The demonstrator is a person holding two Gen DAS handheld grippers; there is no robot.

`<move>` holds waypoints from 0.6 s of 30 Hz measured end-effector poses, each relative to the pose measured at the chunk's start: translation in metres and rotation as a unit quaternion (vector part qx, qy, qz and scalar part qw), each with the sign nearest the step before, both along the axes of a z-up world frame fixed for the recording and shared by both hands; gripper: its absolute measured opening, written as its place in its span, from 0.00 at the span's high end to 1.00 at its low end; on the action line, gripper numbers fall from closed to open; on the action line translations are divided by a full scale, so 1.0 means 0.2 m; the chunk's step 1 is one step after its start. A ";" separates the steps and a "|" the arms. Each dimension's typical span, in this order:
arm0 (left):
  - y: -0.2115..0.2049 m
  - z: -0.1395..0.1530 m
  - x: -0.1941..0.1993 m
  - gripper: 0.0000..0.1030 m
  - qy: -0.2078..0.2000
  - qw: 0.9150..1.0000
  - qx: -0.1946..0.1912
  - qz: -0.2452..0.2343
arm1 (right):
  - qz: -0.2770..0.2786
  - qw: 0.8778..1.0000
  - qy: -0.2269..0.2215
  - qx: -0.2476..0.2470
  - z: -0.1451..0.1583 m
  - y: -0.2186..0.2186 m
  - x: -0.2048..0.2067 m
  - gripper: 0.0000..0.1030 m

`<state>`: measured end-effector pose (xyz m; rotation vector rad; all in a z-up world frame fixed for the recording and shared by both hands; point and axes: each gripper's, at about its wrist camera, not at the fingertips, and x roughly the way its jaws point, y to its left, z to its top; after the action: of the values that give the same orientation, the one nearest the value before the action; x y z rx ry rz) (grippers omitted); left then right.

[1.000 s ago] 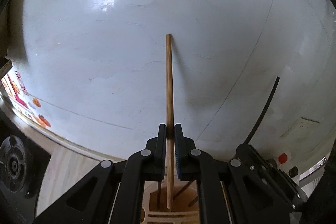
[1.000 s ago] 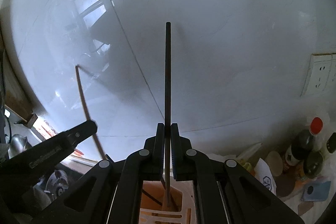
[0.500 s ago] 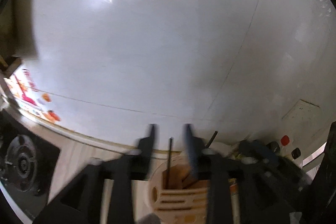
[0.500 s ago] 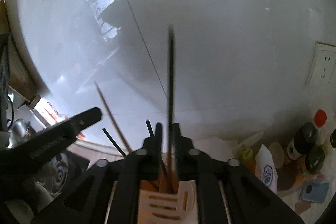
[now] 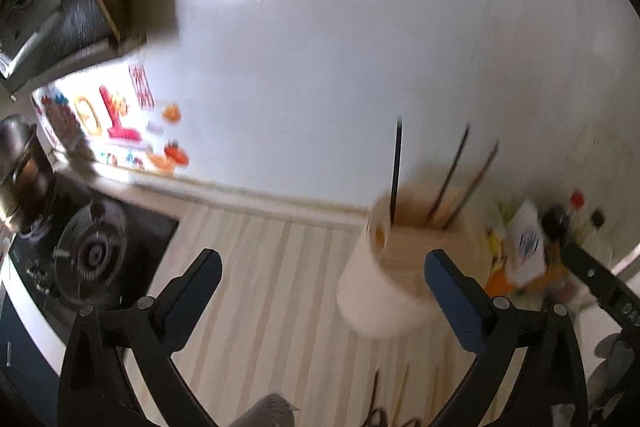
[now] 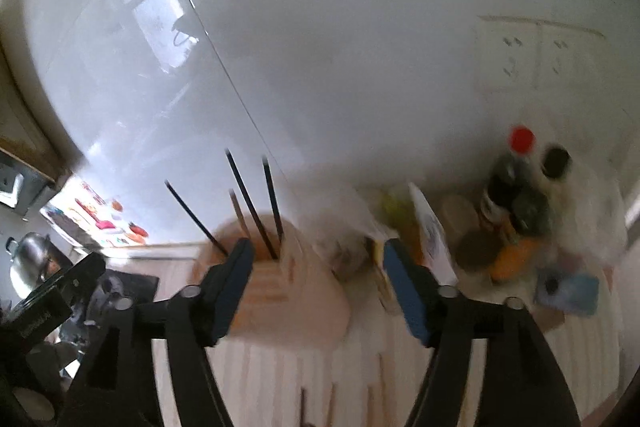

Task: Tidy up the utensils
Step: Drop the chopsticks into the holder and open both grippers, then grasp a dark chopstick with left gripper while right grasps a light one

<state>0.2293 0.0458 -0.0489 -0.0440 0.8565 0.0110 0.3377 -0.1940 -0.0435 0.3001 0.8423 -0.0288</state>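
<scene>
A cream utensil holder stands on the pale striped counter with several dark and wooden chopsticks upright in it. My left gripper hangs in front of it, slightly to its left. Its jaws are opening wide and hold nothing. In the right wrist view the same holder and chopsticks sit behind my right gripper's left finger. The right gripper is also opening, with no utensil between its pads. More loose chopsticks lie blurred on the counter near the bottom edge.
A gas stove and a metal pot lie to the left. Sauce bottles, packets and a blue item crowd the right, under wall sockets. The white tiled wall rises close behind the holder.
Both grippers let go of their chopsticks, which now stand in the holder. Both jaws spread wide and drew back from the holder, bringing the counter into view.
</scene>
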 end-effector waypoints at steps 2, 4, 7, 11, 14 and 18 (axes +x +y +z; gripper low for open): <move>-0.02 -0.11 -0.04 0.00 0.022 1.000 0.018 0.000 | -0.001 1.000 0.003 0.003 -0.05 0.00 -0.09 0.19; -0.05 -0.17 -0.07 0.00 0.040 0.999 0.031 -0.004 | 0.000 1.000 0.018 -0.001 -0.12 0.01 -0.15 0.19; -0.07 -0.33 -0.12 0.00 0.080 0.996 0.036 -0.013 | 0.002 0.999 0.047 -0.010 -0.24 0.02 -0.21 0.18; -0.11 -0.55 -0.17 0.00 0.134 0.990 0.042 -0.025 | 0.007 0.994 0.109 -0.010 -0.44 0.00 -0.27 0.20; -0.15 -0.70 -0.21 0.00 0.170 0.984 0.050 -0.037 | 0.020 0.986 0.164 -0.004 -0.62 0.00 -0.31 0.39; -0.19 -0.92 -0.25 0.06 0.222 0.972 0.045 -0.056 | 0.019 0.973 0.229 0.002 -0.86 -0.02 -0.38 0.64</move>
<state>0.1800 0.0074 -0.2320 0.0964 1.3048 -0.0485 0.2618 -0.1980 -0.2158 0.2839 1.3071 -0.0618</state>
